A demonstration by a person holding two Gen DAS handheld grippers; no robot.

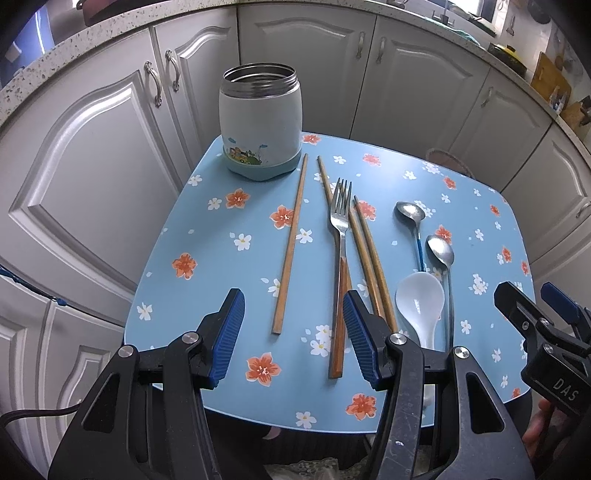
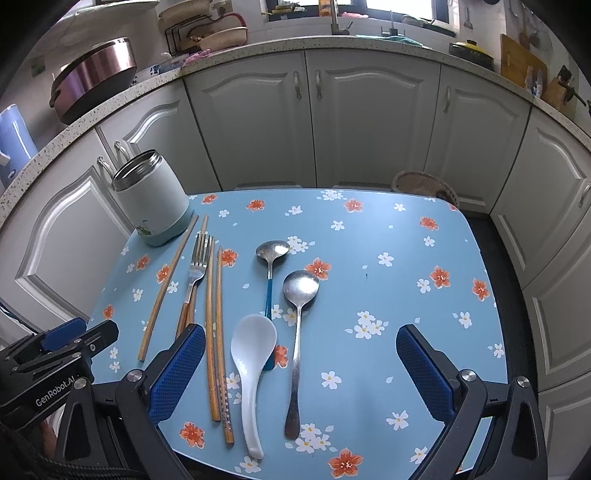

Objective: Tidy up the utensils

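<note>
Nothing sorted yet — chopsticks (image 1: 288, 247), fork (image 1: 340, 236) and spoons (image 2: 295, 332) all lie on the desk (image 2: 406, 280) beside the empty jar (image 1: 260, 122), both left tongs (image 1: 291, 332) and right tongs (image 2: 301, 373) wide and empty.

**Your kitchen backdrop**

You face white panelled cabinet doors (image 2: 380, 122) under a speckled countertop (image 2: 258, 48) curving across the top of the frame. Upper left, you see a copper-coloured pot (image 2: 96, 74); upper right, a wooden cutting board (image 2: 522, 59). Daylight enters a window (image 2: 399, 7) top centre.
</note>
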